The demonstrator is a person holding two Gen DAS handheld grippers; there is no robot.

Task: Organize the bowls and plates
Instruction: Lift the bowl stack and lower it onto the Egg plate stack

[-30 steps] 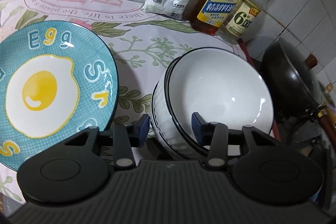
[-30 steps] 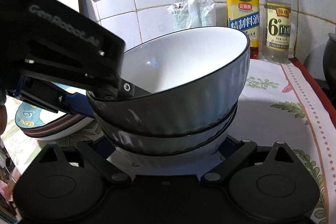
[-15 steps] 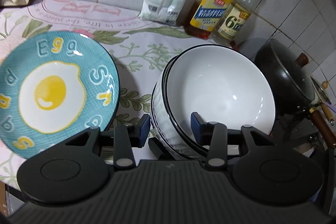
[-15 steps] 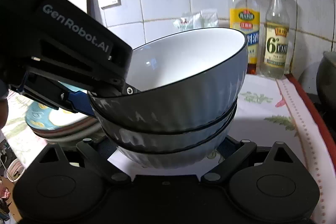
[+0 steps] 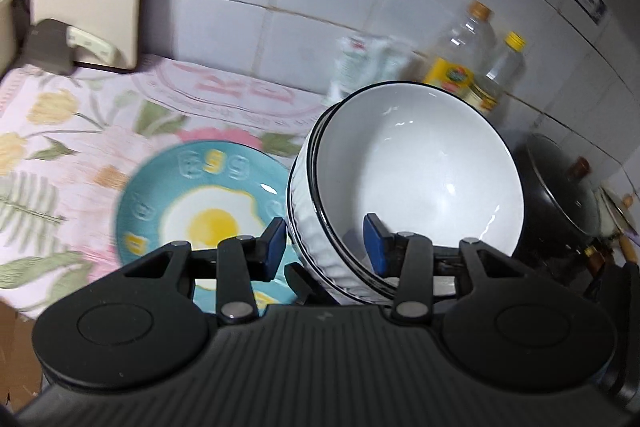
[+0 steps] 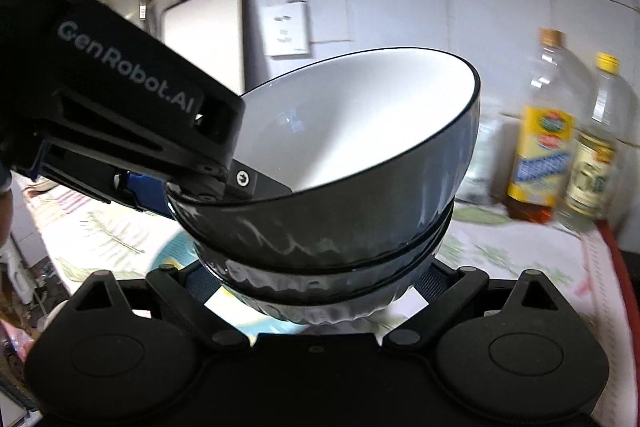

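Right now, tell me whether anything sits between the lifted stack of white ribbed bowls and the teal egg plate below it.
Nothing visible does. The stack of white ribbed bowls hangs clamped by the left gripper at its rim and the right gripper at its base; only patterned tablecloth surrounds the teal egg plate.

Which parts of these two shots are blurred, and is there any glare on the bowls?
Left wrist view: the egg plate and floral cloth are smeared, while the stacked bowls stay sharp with small glints inside. Right wrist view: the bottles and wall socket are blurred; the bowls' dark outside shows streaky reflections.
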